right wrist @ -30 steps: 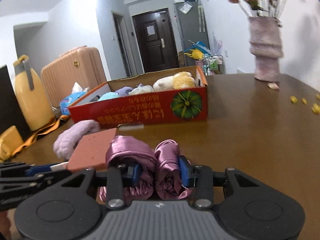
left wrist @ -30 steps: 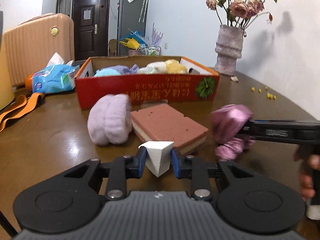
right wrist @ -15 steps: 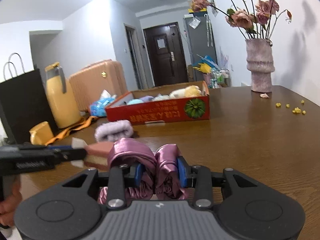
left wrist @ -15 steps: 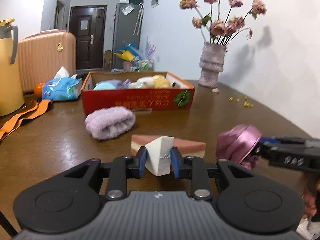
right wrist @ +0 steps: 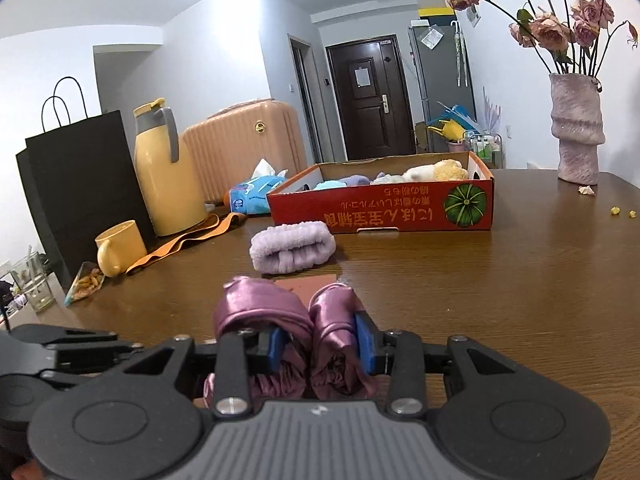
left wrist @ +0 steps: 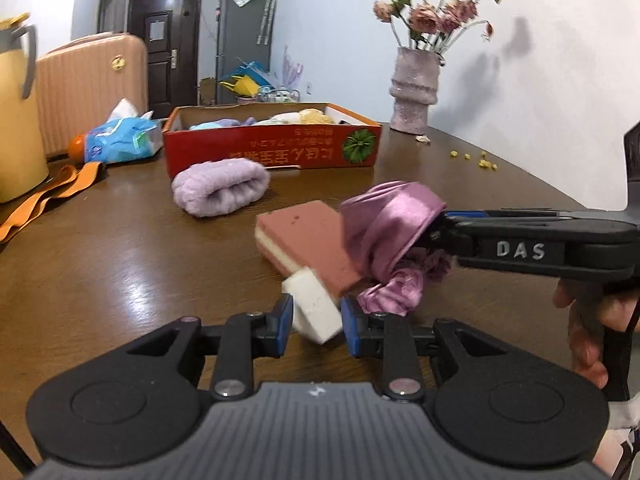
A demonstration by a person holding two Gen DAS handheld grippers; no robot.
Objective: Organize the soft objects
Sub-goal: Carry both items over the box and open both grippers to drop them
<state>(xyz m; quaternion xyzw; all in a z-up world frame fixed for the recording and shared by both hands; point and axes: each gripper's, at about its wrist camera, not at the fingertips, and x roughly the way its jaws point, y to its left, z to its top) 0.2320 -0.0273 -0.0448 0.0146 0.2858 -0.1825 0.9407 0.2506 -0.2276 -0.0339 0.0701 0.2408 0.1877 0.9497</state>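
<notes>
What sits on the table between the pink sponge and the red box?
The lilac fluffy roll lies between the pink sponge and the red box, shown in both wrist views.

**Bystanders on the Brown Table**

A pink ribbed vase (right wrist: 577, 128) of dried roses (right wrist: 552, 24) stood at the right of the right wrist view, with small yellow crumbs (right wrist: 622, 212) scattered on the wooden table (right wrist: 520, 288) below it. At the left of that frame a black paper bag (right wrist: 80, 176) rose behind a yellow thermos jug (right wrist: 164, 176) and a yellow mug (right wrist: 118, 246). An orange strap (right wrist: 184, 240) trailed beside the mug, and a drinking glass (right wrist: 34, 284) sat at the far left edge. A blue tissue pack (left wrist: 120, 142) lay at mid-left of the left wrist view. Behind it stood a peach suitcase (left wrist: 88, 88); a dark door (right wrist: 370, 96) and grey fridge (right wrist: 440, 80) filled the upper centre.
</notes>
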